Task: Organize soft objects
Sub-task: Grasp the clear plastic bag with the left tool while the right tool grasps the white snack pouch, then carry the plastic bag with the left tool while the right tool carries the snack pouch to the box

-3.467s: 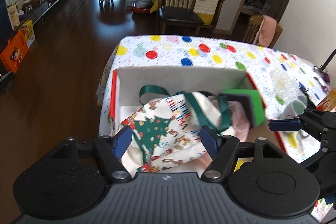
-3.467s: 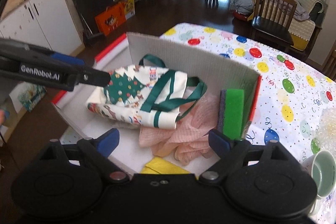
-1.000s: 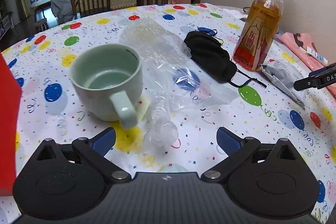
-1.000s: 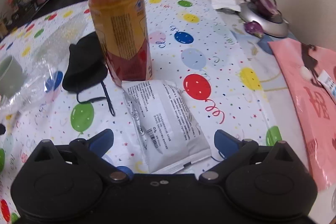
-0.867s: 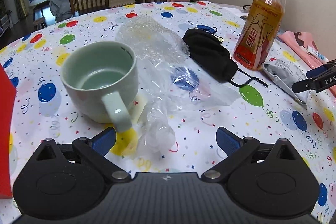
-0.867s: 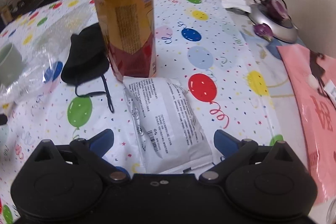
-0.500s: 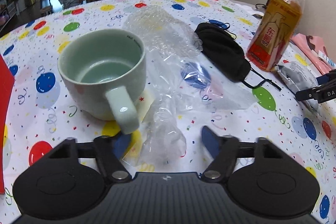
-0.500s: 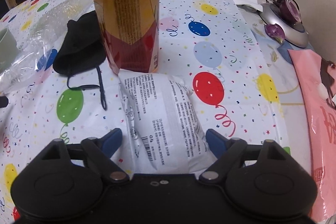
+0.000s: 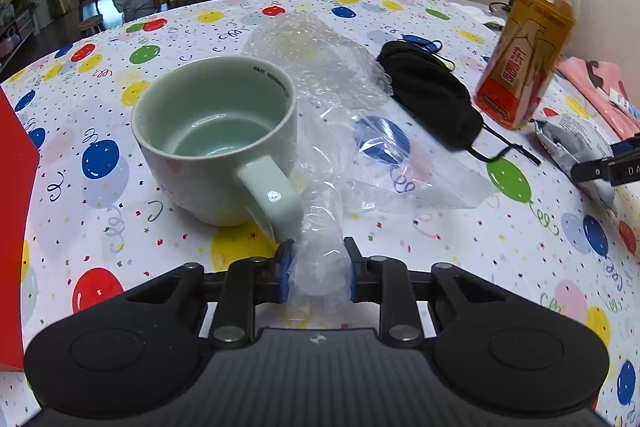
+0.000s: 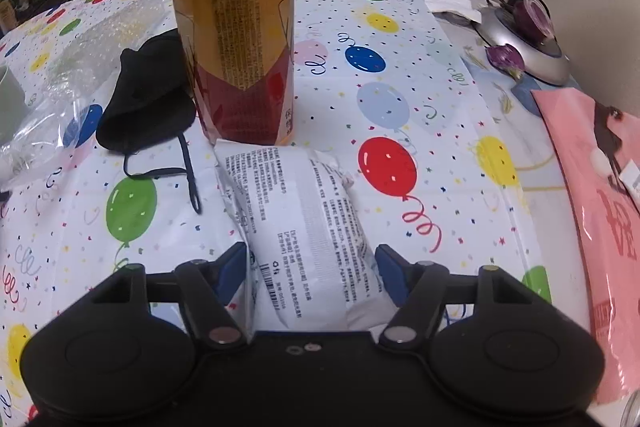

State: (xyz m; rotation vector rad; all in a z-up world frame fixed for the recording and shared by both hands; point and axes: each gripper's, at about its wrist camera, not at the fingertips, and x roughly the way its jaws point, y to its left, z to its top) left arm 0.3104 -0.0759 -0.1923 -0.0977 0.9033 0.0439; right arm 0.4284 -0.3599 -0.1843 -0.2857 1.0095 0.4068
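Left gripper (image 9: 316, 275): jaws were wide second ago, now closing narrow, pads pinching near twisted end of clear plastic bag (image 9: 320, 259) beside mug (image 9: 216, 139).

Right gripper (image 10: 312, 275): jaws half-wide, closing; white soft packet (image 10: 308, 235) between pads, squeeze not evident.

Judgement: double pick-up beginning.

Pale green mug (image 9: 212, 131); black mask (image 9: 432, 99); white balloon-print tablecloth (image 9: 120, 75); pink bag (image 10: 600, 187); amber bottle (image 10: 236, 27).

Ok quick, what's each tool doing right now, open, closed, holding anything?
Left tool: closing, pads pinching the clear plastic bag.
Right tool: closing around the white packet, pads not yet on it.
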